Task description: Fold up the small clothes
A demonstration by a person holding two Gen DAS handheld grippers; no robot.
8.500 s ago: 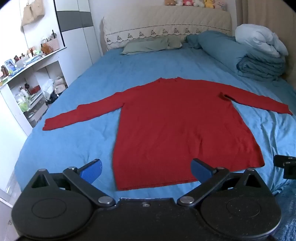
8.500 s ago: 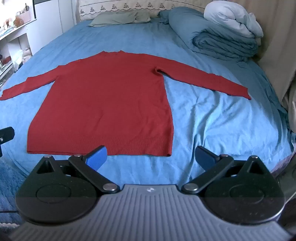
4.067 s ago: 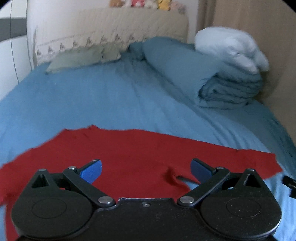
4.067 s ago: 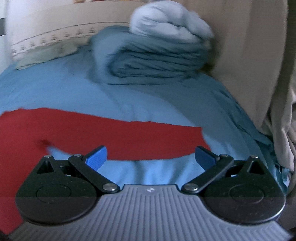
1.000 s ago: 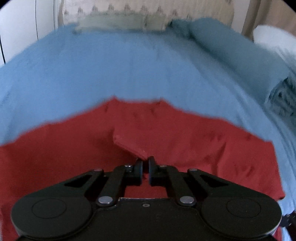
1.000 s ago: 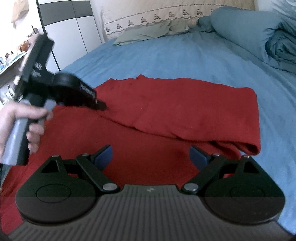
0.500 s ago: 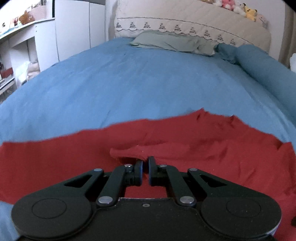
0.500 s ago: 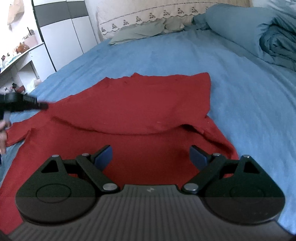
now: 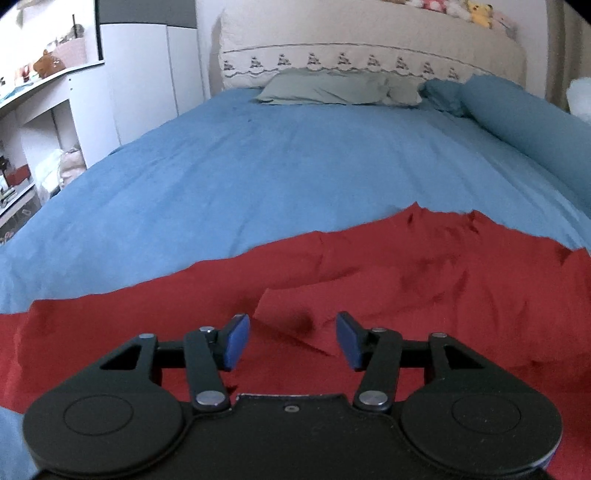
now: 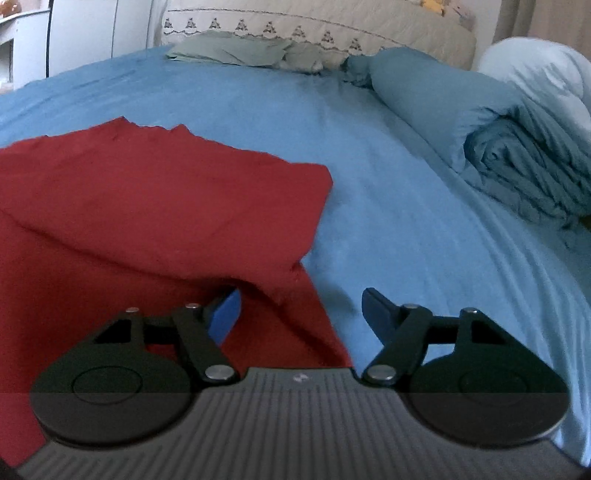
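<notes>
Red sweater point(image 9: 388, 280) spread across near part of blue bedsheet point(image 9: 295, 166), one sleeve folded inward over the body. Folded sleeve cuff point(image 9: 291, 314) lying flat on the red knit, just ahead of left gripper point(image 9: 291, 341). Left gripper's blue pads point(image 9: 236, 341) parted, nothing between them; cuff resting free in front of the gap, touching neither pad as far as can be told. Other sleeve trailing off toward the left edge of the left wrist view.

Seen from the right wrist: same red sweater point(image 10: 147, 206) with its folded layer forming a raised ridge over the body, right-hand edge ending in a blunt corner against bare sheet point(image 10: 406, 221). Right gripper point(image 10: 301, 314) spread wide, holding nothing. Left pad point(image 10: 225, 314) over red knit close under the fold's lip, right pad over blue sheet, sweater's side edge running between the two.

Beyond the sweater: grey-green pillow point(image 9: 332, 90) lying against cream quilted headboard point(image 9: 369, 48), plush toys point(image 9: 476, 7) perched along its top. Rolled blue duvet point(image 10: 498, 147) along the right side of the bed, pale blanket point(image 10: 543, 70) on top of it. White wardrobe point(image 9: 147, 74) and open shelves point(image 9: 37, 110) at left, small items on them too blurred to name.
</notes>
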